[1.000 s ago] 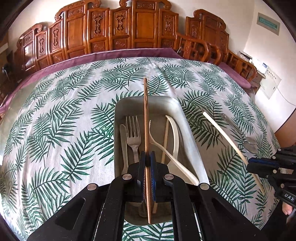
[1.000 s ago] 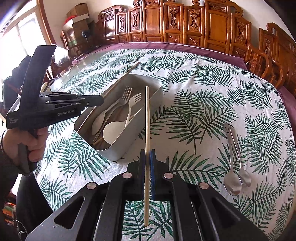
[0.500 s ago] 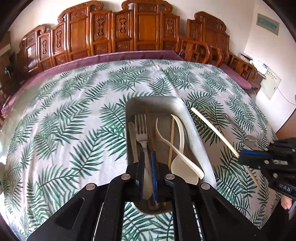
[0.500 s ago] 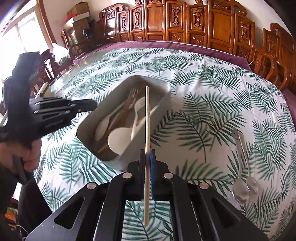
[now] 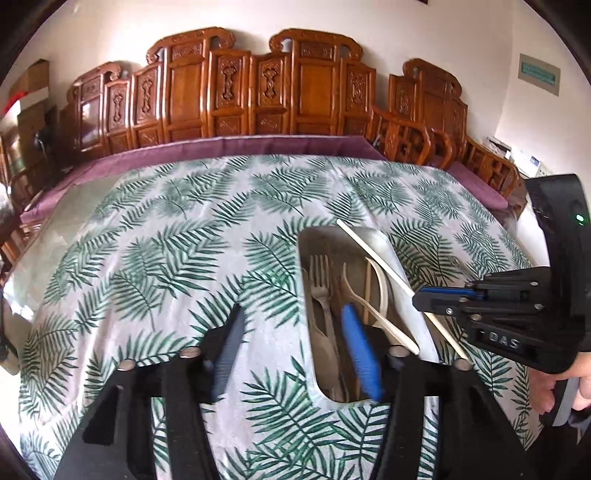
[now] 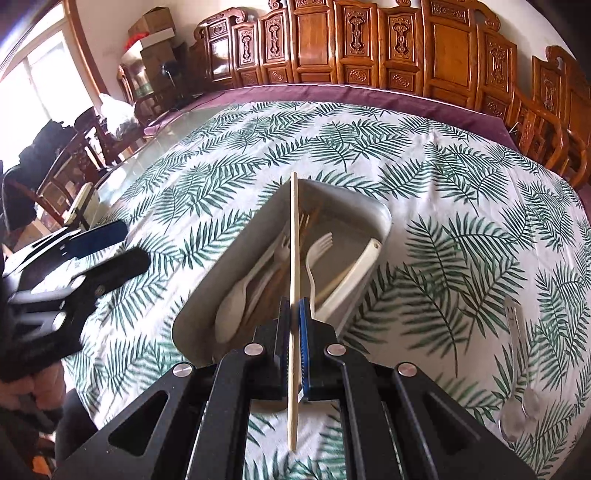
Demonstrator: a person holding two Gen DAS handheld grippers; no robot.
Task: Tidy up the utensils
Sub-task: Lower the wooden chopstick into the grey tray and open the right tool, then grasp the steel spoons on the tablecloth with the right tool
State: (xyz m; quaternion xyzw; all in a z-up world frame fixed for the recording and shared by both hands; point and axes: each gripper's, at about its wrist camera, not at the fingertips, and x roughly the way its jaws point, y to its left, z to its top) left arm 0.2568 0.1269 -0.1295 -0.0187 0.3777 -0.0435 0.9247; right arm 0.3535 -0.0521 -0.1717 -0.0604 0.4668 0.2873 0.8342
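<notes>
A grey metal tray (image 5: pixel 332 230) (image 6: pixel 229 251) lies on the palm-leaf tablecloth and holds pale forks (image 6: pixel 317 251), a white spoon (image 6: pixel 354 280) and a dark brown chopstick (image 6: pixel 269 284). My left gripper (image 5: pixel 293 314) hangs above the tray's near left corner, its jaws opening and nothing between them. In the right wrist view the left gripper (image 6: pixel 133 243) is blurred, left of the tray. My right gripper (image 6: pixel 294 314) (image 5: pixel 419 301) is shut on a pale chopstick (image 6: pixel 293 240) (image 5: pixel 369 251), which reaches out over the tray lengthwise.
Two metal spoons (image 6: pixel 517 402) lie on the cloth to the right of the tray. Carved wooden chairs (image 5: pixel 314 88) line the table's far edge. A person's hand (image 5: pixel 554 387) grips the right tool's handle. More furniture and boxes (image 6: pixel 147 33) stand by the window at left.
The left gripper let the brown chopstick go into the tray, opened wide, and pulled back and to the left. The right gripper carried the pale chopstick from beside the tray to over it.
</notes>
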